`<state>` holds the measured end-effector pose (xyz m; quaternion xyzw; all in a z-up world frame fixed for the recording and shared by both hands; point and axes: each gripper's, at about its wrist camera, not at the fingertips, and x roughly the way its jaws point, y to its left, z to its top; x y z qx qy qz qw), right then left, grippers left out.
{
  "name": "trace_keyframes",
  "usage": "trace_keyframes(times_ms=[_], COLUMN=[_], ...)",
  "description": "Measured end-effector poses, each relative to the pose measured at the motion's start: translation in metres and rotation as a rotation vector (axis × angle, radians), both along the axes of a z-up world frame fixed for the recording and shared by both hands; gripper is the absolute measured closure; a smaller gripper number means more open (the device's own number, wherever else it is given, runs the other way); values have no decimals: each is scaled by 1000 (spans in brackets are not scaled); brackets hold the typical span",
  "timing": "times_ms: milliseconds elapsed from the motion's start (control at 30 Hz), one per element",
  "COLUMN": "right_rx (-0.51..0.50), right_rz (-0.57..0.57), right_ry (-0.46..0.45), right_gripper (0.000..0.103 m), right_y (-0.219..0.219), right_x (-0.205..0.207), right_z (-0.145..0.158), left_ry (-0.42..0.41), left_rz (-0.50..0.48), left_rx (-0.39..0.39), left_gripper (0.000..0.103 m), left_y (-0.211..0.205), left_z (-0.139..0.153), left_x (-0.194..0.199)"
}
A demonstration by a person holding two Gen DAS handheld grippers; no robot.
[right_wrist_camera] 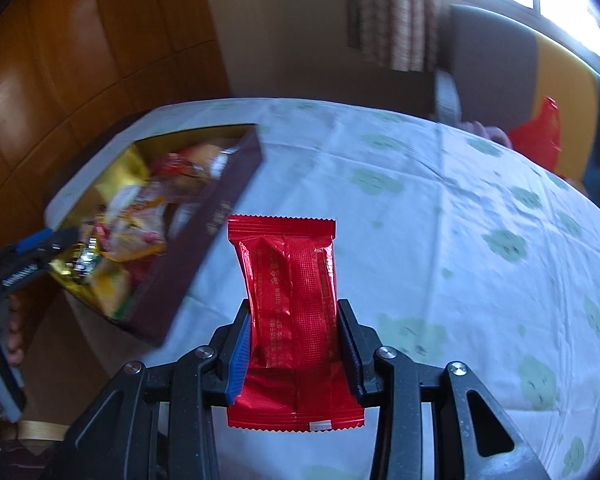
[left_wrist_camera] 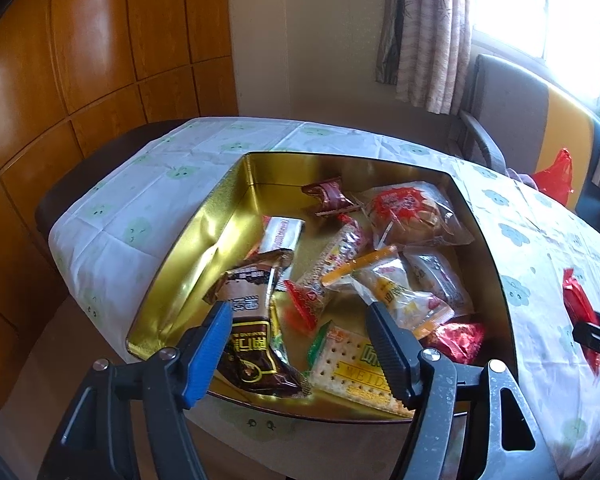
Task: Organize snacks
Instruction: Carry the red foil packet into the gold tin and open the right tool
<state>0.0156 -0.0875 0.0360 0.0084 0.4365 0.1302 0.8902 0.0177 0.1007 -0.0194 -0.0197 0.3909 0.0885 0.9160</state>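
Observation:
A gold-lined tin box (left_wrist_camera: 220, 200) holds several wrapped snacks, among them a brown chocolate bar packet (left_wrist_camera: 248, 320) and a cracker pack (left_wrist_camera: 352, 364). My left gripper (left_wrist_camera: 299, 306) hangs open just above the box's near end, with its pads touching nothing. My right gripper (right_wrist_camera: 295, 304) is shut on a red foil snack packet (right_wrist_camera: 292, 280), held upright above the tablecloth to the right of the box (right_wrist_camera: 220, 216). In the left wrist view, that red packet (left_wrist_camera: 576, 300) and the right gripper (left_wrist_camera: 596, 332) show at the right edge.
The table wears a white cloth with green prints (right_wrist_camera: 440, 220). A chair (left_wrist_camera: 512, 116) with a red plastic bag (left_wrist_camera: 556, 176) stands behind it by the window curtain (left_wrist_camera: 432, 32). Wooden panelling (left_wrist_camera: 80, 60) fills the left. A person's hand (right_wrist_camera: 12, 328) holds the left gripper.

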Motion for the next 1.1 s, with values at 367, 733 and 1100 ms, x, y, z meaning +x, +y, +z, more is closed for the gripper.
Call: trace_keyframes(times_ms=[367, 733, 1100], right_rx=[73, 40, -51], right_rz=[248, 307, 348], right_ry=[7, 66, 18], right_gripper=[62, 59, 81], right_y=[123, 159, 167], right_x=[53, 74, 66], right_z=[26, -6, -17], left_ry=[-13, -1, -35], left_rz=[77, 67, 55], left_rx=[-17, -16, 19], left_gripper=[33, 30, 22], left_y=[22, 23, 12], left_z=[0, -6, 5], left_x=[4, 6, 2])
